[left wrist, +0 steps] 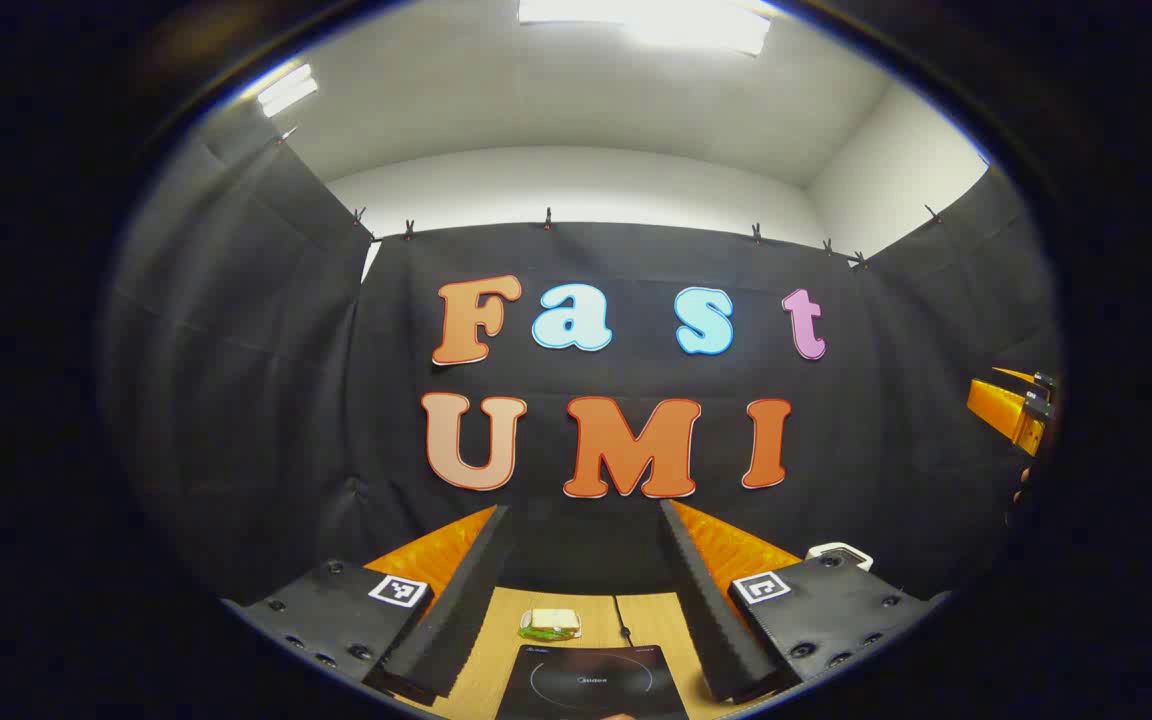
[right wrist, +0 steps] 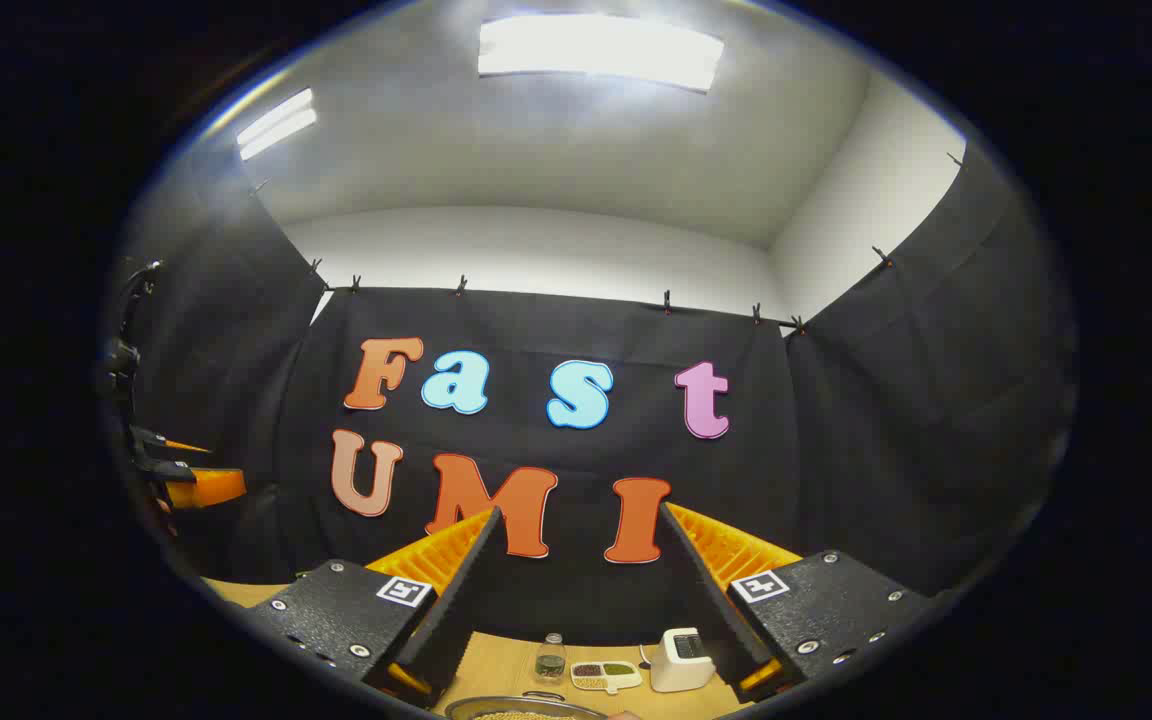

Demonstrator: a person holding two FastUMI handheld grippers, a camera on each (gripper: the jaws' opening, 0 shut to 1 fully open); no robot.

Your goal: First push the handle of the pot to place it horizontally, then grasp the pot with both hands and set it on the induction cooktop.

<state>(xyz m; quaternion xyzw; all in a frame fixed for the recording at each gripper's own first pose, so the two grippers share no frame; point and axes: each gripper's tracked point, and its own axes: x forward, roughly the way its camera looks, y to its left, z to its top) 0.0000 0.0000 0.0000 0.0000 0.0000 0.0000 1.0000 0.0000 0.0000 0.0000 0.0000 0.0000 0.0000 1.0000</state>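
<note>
Both grippers, left (left wrist: pixel 584 600) & right (right wrist: pixel 576 610), held high w/ jaws apart, pot (right wrist: pixel 526 708) rim at bottom centre, cooktop (left wrist: pixel 591 682) bottom centre; prob. stiff, slick metal, heavy-ish, so grip opposite rim sides.

i can't read any text: the induction cooktop (left wrist: pixel 591 683) near the table's (left wrist: pixel 656 620) front edge carries only a blurred mark.
</note>
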